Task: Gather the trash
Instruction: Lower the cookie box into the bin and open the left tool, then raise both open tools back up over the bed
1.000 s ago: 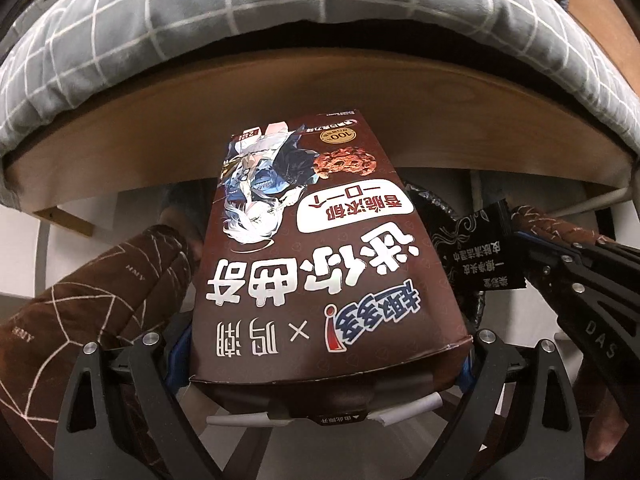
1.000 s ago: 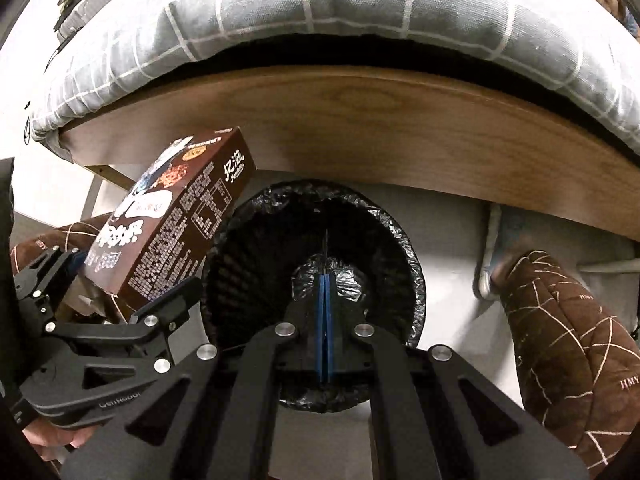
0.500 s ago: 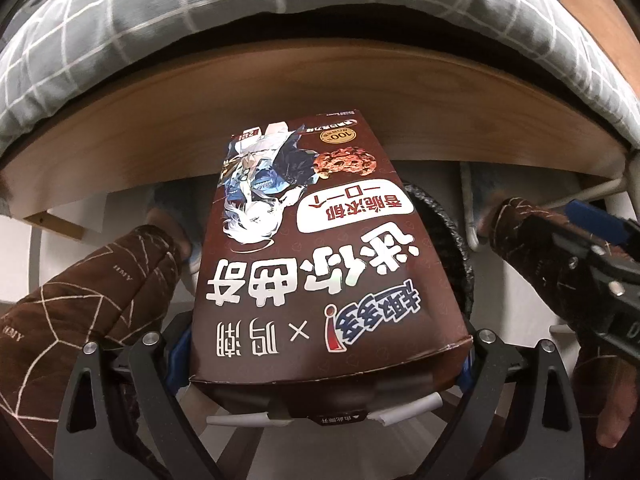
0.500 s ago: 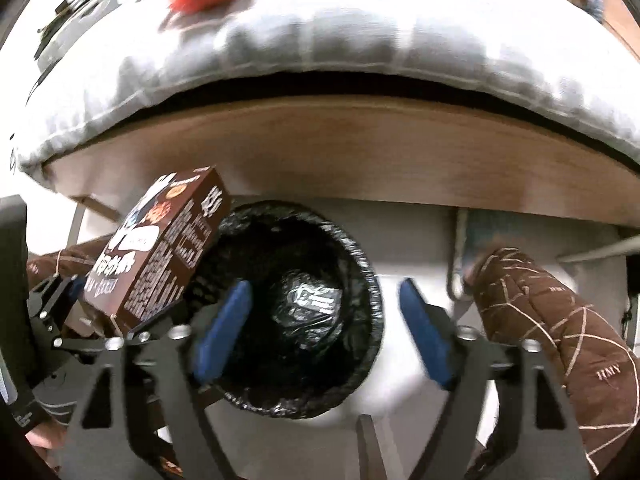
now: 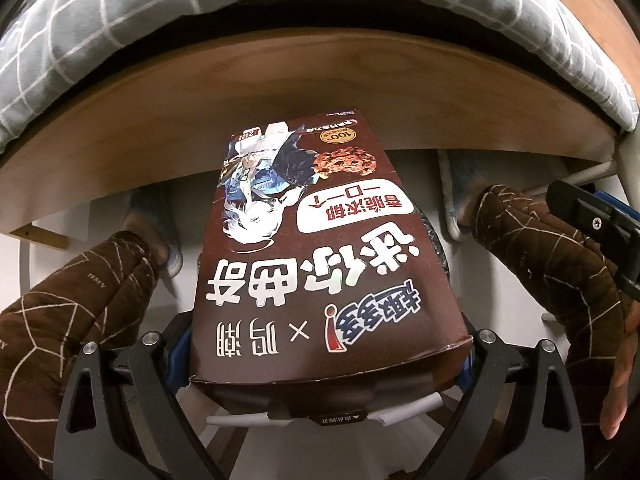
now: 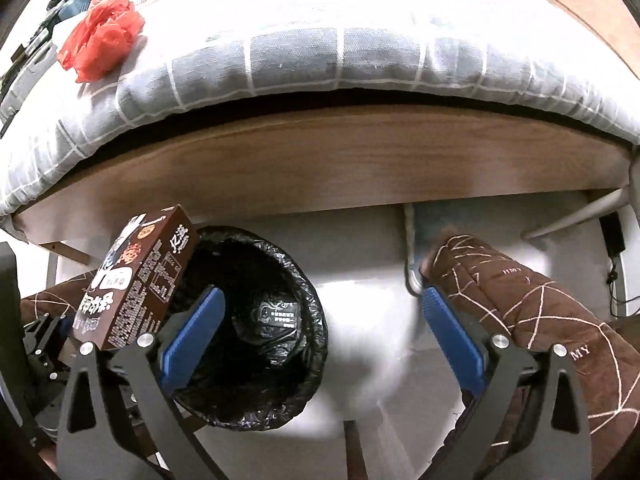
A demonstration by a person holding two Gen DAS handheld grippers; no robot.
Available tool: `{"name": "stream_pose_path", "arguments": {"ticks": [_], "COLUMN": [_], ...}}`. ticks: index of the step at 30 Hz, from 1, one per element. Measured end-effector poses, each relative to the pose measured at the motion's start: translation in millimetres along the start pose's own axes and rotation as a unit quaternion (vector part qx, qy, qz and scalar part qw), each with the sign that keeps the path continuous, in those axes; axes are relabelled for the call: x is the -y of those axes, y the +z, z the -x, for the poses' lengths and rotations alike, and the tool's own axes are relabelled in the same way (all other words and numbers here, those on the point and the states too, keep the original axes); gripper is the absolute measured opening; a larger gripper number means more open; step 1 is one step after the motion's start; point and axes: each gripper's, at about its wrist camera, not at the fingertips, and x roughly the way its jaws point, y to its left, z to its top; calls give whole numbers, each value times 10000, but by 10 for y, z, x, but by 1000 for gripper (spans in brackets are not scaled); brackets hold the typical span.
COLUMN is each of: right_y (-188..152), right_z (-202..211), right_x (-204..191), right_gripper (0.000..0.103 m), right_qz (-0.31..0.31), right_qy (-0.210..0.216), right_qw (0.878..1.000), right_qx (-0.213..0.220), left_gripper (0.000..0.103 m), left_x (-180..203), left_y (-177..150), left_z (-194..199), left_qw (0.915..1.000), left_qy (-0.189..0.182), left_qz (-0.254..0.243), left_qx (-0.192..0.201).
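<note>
My left gripper (image 5: 326, 360) is shut on a brown cookie box (image 5: 320, 248), held by its near end and pointing down over the floor. The box hides most of the black-lined trash bin (image 5: 434, 248) below it. In the right wrist view the same box (image 6: 136, 280) hangs at the bin's (image 6: 316, 344) left rim. A small black packet (image 6: 280, 316) lies inside the bin. My right gripper (image 6: 320, 320) is above the bin's right side, its jaws still opening wide, with nothing held between the blue pads (image 6: 192, 336).
A wooden bed frame (image 6: 320, 168) with a grey checked mattress (image 6: 320, 56) runs across behind the bin. A red plastic bag (image 6: 100, 28) lies on the bed. The person's legs in brown quilted trousers (image 6: 520, 304) stand on either side, feet in slippers.
My right gripper opened from shut, the black packet dropped into the bin, and the gripper shifted right. The left gripper carried the box a little further over the bin.
</note>
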Motion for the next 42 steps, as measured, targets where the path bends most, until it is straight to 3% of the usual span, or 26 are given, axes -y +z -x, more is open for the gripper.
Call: {"name": "stream_pose_path", "arguments": {"ticks": [25, 42], "right_y": [-8, 20], "right_z": [-58, 84], "right_x": [7, -176], "right_gripper": [96, 96], "right_qz": [-1, 267], "right_qy": [-122, -38], "right_qw": [9999, 9993], "right_qx": [-41, 262], "left_gripper": [94, 98], "left_x": [34, -224], "left_y": [18, 32], "left_z": [-69, 392], "left_qw": [9989, 9996], "left_qy": [-62, 191], "left_qz": [-275, 78], "left_qx": [-368, 205]}}
